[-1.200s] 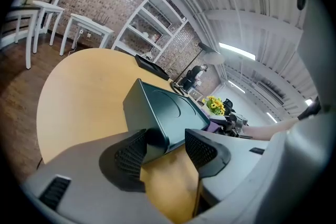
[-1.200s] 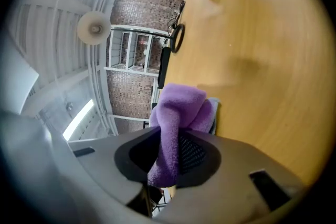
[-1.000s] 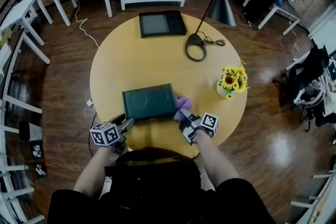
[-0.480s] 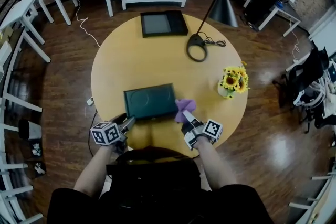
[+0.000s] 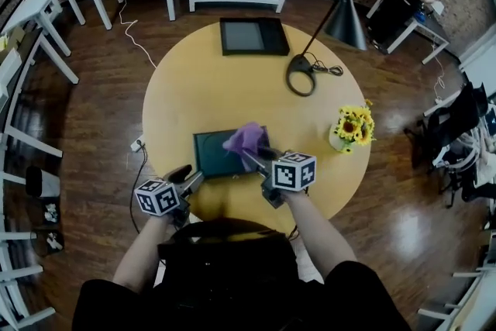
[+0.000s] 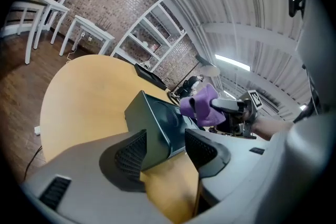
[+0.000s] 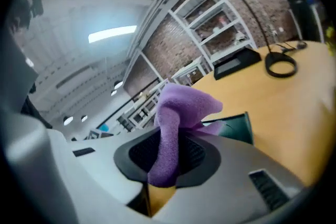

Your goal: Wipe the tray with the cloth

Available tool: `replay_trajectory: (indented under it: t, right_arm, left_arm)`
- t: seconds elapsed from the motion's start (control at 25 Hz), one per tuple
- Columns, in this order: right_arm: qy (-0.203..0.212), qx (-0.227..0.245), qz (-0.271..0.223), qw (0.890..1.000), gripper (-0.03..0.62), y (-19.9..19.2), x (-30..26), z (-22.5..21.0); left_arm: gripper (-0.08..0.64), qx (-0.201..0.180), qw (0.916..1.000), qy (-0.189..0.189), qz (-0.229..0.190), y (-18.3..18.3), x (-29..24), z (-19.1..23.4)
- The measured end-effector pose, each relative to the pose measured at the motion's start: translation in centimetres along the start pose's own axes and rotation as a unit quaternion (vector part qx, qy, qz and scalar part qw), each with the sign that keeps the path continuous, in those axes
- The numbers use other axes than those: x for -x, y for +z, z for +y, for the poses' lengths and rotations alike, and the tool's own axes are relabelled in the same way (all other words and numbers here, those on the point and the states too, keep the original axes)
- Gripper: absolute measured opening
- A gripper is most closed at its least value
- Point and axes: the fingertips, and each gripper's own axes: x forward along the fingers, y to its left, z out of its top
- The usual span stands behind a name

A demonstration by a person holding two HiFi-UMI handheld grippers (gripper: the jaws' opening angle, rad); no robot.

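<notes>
L gripper [image 5: 191, 180] clamped near-left corner of tray [image 5: 211, 156] on worktop [image 5: 225, 93]. R gripper [image 5: 254, 158] pinched purple cloth [image 5: 246, 139] above tray, apparently clear of it. Wiping judged not begun; whole tray outstanding.

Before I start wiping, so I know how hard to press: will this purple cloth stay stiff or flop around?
Probably floppy: the cloth folds and bunches where the right hand-held gripper pinches it. Likely light, since that one pinch holds the whole bunch above the tray. Its fuzzy surface looks more apt to drag than slip.
</notes>
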Motion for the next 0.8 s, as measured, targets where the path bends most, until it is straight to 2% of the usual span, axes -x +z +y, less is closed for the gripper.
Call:
replay_trajectory:
  t: [0.16,0.28,0.32,0.4,0.6,0.8]
  right_arm:
    - [-0.011,0.116,0.077,0.990,0.077,0.0,-7.6,3.4]
    - [-0.048,0.197,0.136,0.970,0.077,-1.4,-12.6,3.7]
    - [-0.061,0.212,0.160,0.962,0.077,-2.4,-13.6,3.4]
    - [-0.077,0.212,0.189,0.956,0.077,-4.1,-14.6,2.8]
    - [-0.104,0.203,0.217,0.949,0.076,-3.7,-12.7,0.6]
    - [-0.116,0.151,0.225,0.955,0.075,-3.6,-8.9,-2.2]
  left_arm:
    - [0.219,0.008,0.9999,0.006,-0.010,0.7,1.6,1.5]
    - [0.219,0.012,0.9996,0.014,-0.020,1.5,3.1,2.6]
    - [0.219,0.011,0.9995,0.018,-0.022,1.7,3.4,2.9]
    - [0.219,0.010,0.9992,0.026,-0.027,2.1,4.0,3.4]
    - [0.219,0.021,0.9992,0.020,-0.028,2.8,3.1,3.5]
    - [0.219,0.020,0.9997,0.005,-0.013,2.3,1.4,2.5]
